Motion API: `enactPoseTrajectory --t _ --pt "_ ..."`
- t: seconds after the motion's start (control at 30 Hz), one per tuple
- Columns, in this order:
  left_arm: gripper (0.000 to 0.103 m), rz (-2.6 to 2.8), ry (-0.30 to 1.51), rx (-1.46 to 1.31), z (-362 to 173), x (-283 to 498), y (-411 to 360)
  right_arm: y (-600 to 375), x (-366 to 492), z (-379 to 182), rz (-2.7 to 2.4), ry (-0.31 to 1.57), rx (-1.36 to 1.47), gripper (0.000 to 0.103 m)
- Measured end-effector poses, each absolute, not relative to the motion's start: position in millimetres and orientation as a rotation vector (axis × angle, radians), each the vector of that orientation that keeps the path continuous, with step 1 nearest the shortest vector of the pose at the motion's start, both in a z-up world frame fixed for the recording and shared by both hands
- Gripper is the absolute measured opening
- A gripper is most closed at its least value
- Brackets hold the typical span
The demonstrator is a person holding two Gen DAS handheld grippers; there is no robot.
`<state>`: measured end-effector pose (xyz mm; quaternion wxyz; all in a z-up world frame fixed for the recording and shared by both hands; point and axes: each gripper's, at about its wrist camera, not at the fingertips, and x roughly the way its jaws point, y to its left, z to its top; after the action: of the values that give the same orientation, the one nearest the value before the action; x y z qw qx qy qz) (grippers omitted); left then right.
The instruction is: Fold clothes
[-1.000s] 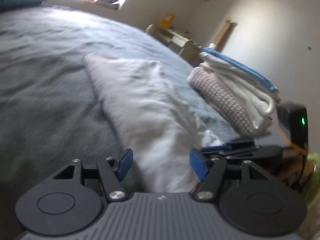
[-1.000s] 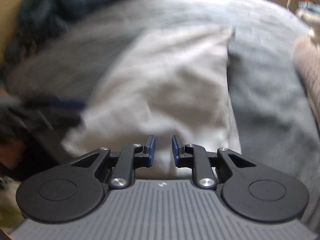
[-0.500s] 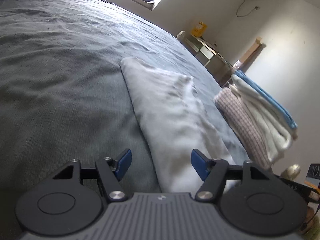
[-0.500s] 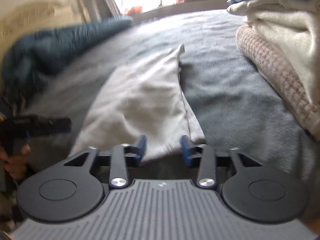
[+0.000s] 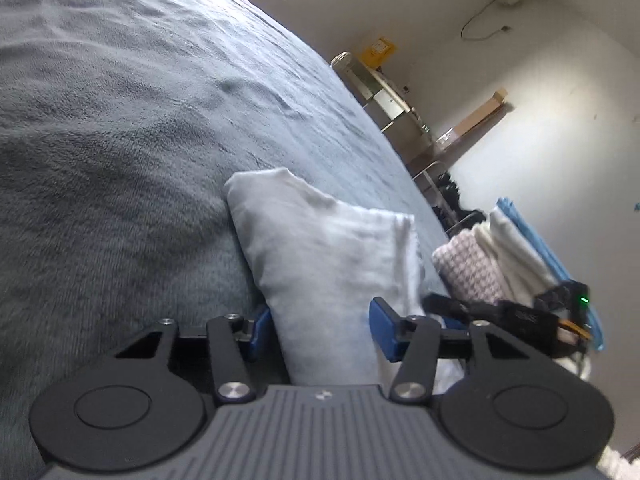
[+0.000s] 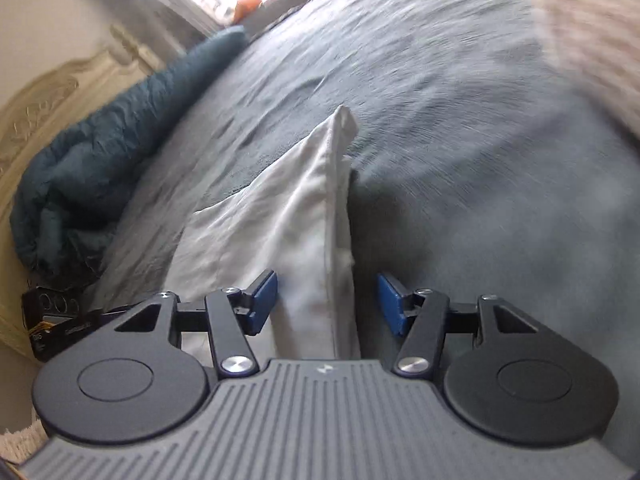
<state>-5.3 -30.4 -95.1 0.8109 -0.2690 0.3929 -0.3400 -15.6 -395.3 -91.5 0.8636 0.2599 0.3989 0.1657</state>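
A white folded cloth (image 5: pixel 320 240) lies lengthwise on the grey bed cover (image 5: pixel 120 120). My left gripper (image 5: pixel 322 330) sits low at the cloth's near end, straddling its left corner. Its jaws are closing and do not grip the cloth. In the right wrist view the same cloth (image 6: pixel 288 216) runs away from me with its right folded edge raised. My right gripper (image 6: pixel 326 302) straddles that edge. Its jaws are opening, with a gap beside each blue pad. The right gripper's black body (image 5: pixel 516 314) shows past the left one.
A stack of folded clothes (image 5: pixel 492 264), pink knit, white and blue, sits on the bed to the right of the cloth, blurred in the right wrist view (image 6: pixel 592 40). A rolled dark teal blanket (image 6: pixel 100 152) lies by the carved headboard (image 6: pixel 36 100). Shelving (image 5: pixel 384 92) stands past the bed.
Both grippers have swung down and in to the near end of the white cloth. The right jaws went from nearly shut to apart. The left jaws have narrowed a little.
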Motion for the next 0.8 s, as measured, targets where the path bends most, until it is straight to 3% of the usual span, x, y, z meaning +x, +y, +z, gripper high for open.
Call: enactPoseTrajectory --t 0.2,0.47,0.8 --pt "0.038 -0.705 0.894 -0.652 -102.3 21.4 -33.2 -400.1 37.6 -101.6 0.419 0.865 0.664 0.055" --pt "0.028 -0.669 0.988 -0.739 -111.0 43.7 -38.5 -410.7 84.1 -122.2 0.536 0.895 0.896 0.055" --pt "0.026 -0.595 1.097 -0.817 -114.0 73.3 -45.6 -390.7 79.4 -122.5 0.589 1.055 0.968 0.05"
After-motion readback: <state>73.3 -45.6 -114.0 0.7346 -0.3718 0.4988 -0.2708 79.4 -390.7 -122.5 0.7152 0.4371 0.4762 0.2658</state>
